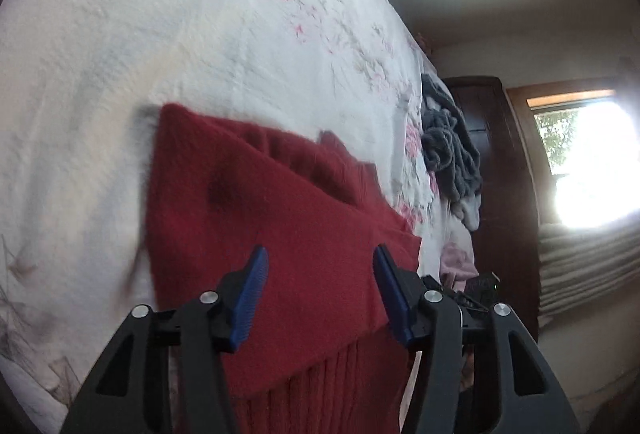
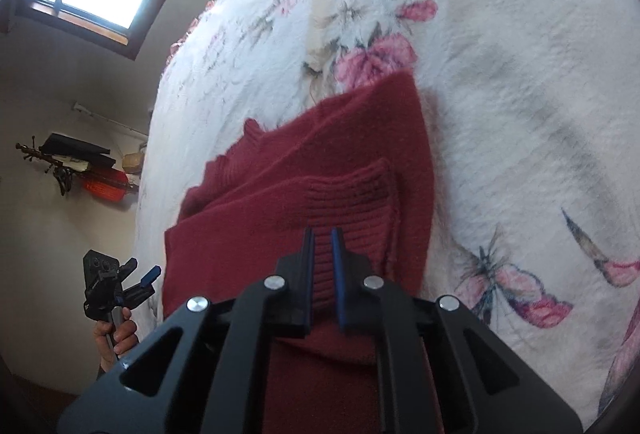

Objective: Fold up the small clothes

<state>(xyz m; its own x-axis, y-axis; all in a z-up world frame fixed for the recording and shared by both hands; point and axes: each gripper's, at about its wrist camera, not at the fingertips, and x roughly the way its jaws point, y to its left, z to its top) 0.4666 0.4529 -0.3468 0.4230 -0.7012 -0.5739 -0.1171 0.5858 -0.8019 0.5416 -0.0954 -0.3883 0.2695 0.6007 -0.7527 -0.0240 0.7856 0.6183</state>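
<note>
A dark red knitted sweater [image 1: 280,218] lies partly folded on a white floral bedspread [image 1: 180,33]. My left gripper [image 1: 320,266] hovers just above its near part, open, with nothing between the blue pads. In the right wrist view the sweater [image 2: 340,137] shows a sleeve folded over the body, its ribbed cuff [image 2: 356,193] pointing away. My right gripper [image 2: 322,238] is shut on ribbed red knit at the near end of that sleeve. The left gripper [image 2: 142,276] also shows at the lower left of this view, open, held by a hand [image 2: 120,334] off the bed's side.
A crumpled grey garment [image 1: 448,137] and a pale pink one [image 1: 460,258] lie near the bed's edge. Beyond stand a dark wooden wardrobe [image 1: 500,153] and a bright window [image 1: 588,161]. A wall hook rack with bags [image 2: 80,165] hangs beside the bed.
</note>
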